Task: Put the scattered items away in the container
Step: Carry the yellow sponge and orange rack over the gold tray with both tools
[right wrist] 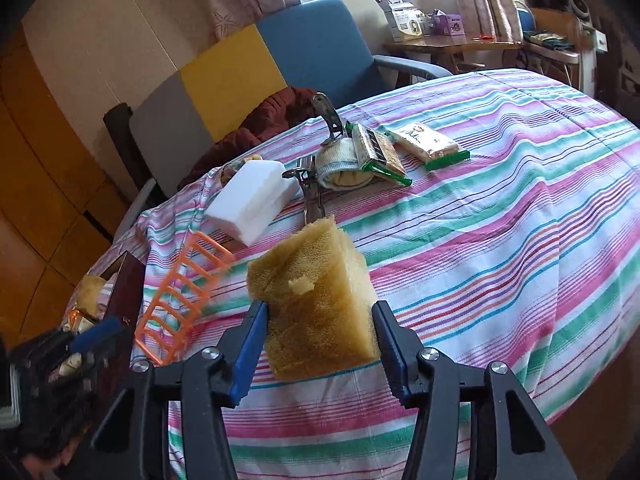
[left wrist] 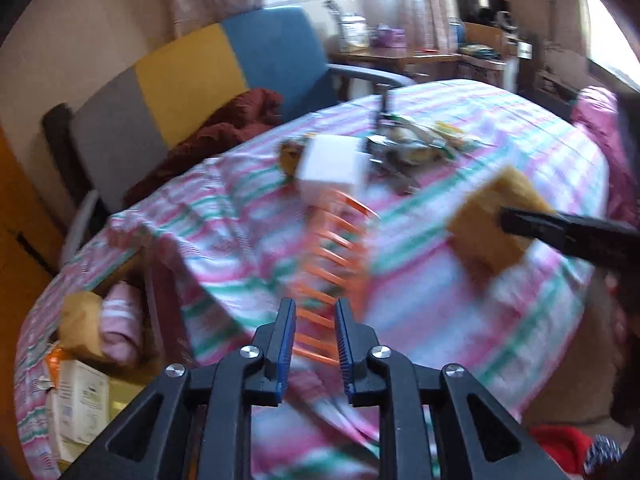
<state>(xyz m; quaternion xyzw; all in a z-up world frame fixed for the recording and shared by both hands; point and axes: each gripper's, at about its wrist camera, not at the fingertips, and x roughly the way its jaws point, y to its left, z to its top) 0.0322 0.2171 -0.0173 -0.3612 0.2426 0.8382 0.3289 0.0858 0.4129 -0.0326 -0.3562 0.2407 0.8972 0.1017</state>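
My right gripper (right wrist: 318, 336) clamped on yellow sponge (right wrist: 316, 300), held above striped bedcover (right wrist: 500, 220). My left gripper (left wrist: 316, 332) pinching rim of orange basket (left wrist: 332, 252), raised over cover; nothing visible inside, tho left view blurred. White foam block (right wrist: 252, 204) just beyond basket. Further back: rolled socks (right wrist: 344, 168), metal tools (right wrist: 310, 192), two green-edged snack packs (right wrist: 430, 146); print unreadable.

The left hand-held gripper (left wrist: 316, 334) clamps the orange basket (left wrist: 330, 256) over the striped bedspread (left wrist: 460, 312); a yellow sponge (left wrist: 498, 222) hangs at right, gripped by a black finger.
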